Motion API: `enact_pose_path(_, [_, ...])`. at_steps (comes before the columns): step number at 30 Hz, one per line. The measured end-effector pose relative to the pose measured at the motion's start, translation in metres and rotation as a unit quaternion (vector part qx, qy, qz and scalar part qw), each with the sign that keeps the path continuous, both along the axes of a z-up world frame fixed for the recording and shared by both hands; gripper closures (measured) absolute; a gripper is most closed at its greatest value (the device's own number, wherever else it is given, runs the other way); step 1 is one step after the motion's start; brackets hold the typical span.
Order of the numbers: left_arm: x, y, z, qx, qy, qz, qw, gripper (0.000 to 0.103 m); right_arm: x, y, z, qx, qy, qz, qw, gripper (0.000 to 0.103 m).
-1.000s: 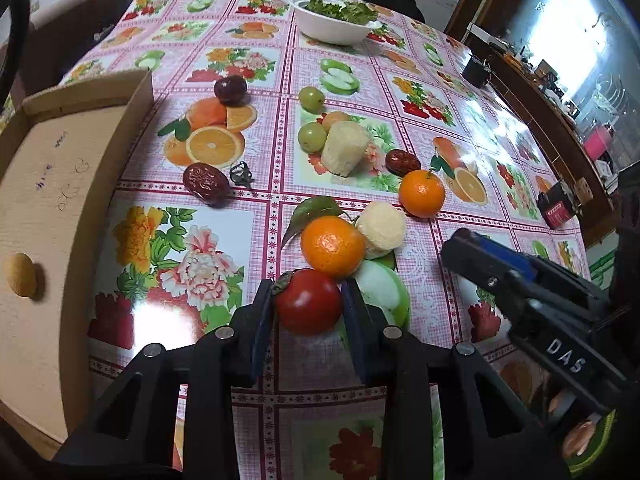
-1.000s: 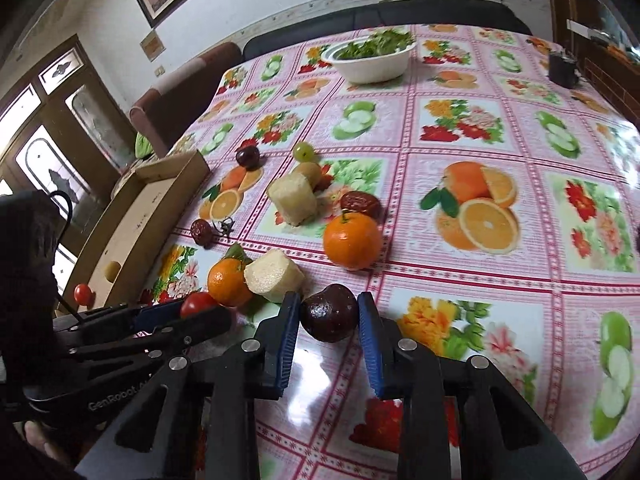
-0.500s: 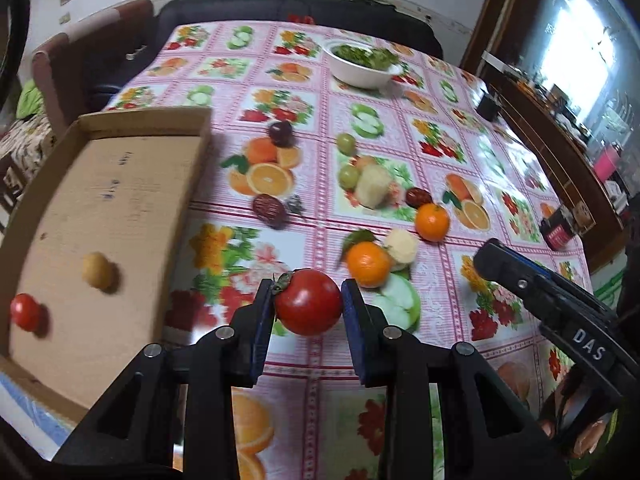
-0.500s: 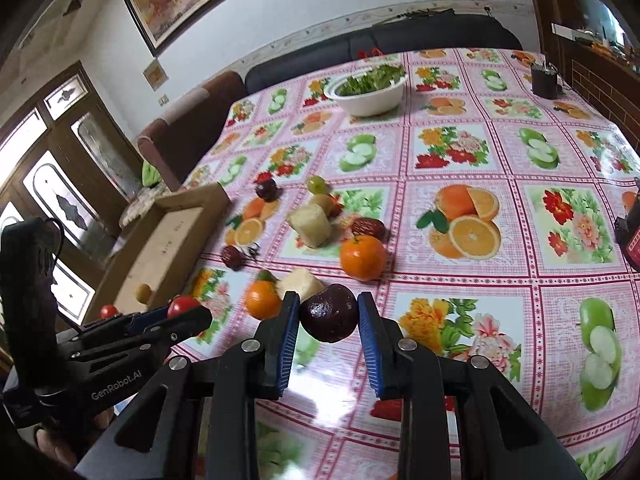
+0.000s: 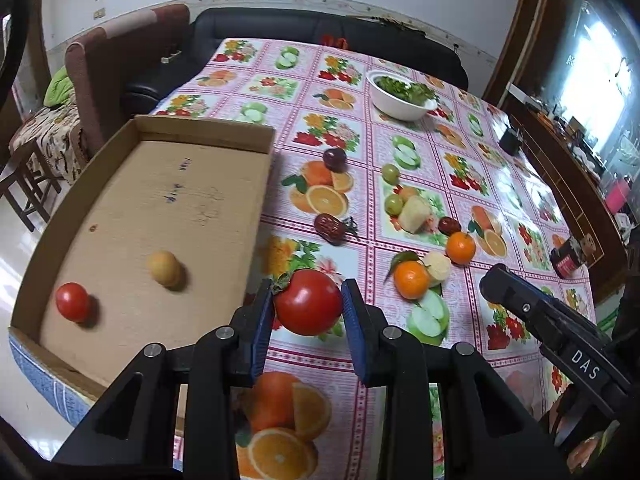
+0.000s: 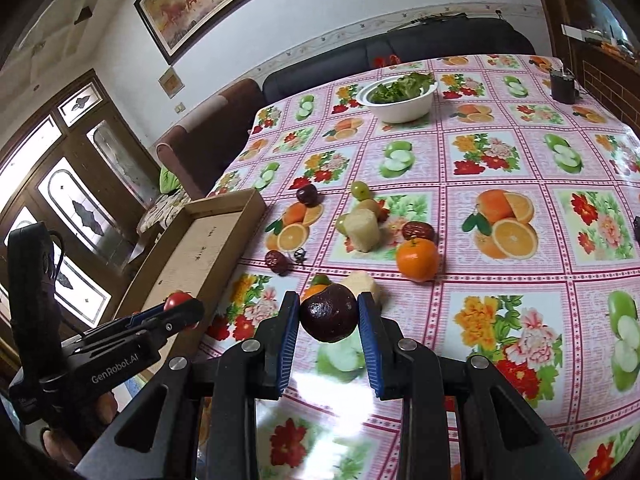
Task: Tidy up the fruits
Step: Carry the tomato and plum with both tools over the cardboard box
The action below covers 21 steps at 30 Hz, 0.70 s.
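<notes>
My left gripper (image 5: 307, 304) is shut on a red tomato (image 5: 308, 301), held above the table just right of the cardboard tray (image 5: 208, 132). The tray holds a small red tomato (image 5: 72, 302) and a yellow fruit (image 5: 163, 268). My right gripper (image 6: 329, 316) is shut on a dark purple plum (image 6: 329, 318), raised over the table's near part. On the tablecloth lie two oranges (image 5: 411, 279) (image 5: 461, 247), pale cut fruit pieces (image 5: 414, 213), green grapes (image 5: 394, 202), red dates (image 5: 329, 227) and another plum (image 5: 335, 159).
A white bowl of greens (image 5: 400, 98) stands at the far side. A dark cup (image 6: 563, 86) sits at the far right edge. A small red and black box (image 5: 568, 260) lies at the right edge. Chairs and a sofa surround the table.
Both grippers have risen and pulled back with their fruit. The left one has swung left, bringing the whole tray into view.
</notes>
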<state>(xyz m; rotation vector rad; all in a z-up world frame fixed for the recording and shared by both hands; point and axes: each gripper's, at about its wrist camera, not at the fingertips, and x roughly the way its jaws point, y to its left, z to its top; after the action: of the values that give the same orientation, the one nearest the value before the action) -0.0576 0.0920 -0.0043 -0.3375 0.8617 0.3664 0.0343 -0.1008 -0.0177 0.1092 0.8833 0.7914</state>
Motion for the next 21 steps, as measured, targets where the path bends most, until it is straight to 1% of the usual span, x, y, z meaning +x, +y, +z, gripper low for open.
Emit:
enact_pose_path(8, [-0.010, 0.012, 0.004, 0.000, -0.008, 0.016, 0.9998, 0.072, -0.008, 0.014, 0.005, -0.001, -0.007, 0.016, 1.000, 0.073])
enact_pose_path(21, [-0.019, 0.024, 0.008, 0.002, -0.014, 0.029, 0.9995, 0.072, -0.016, 0.030, 0.006, -0.007, -0.011, 0.032, 0.999, 0.073])
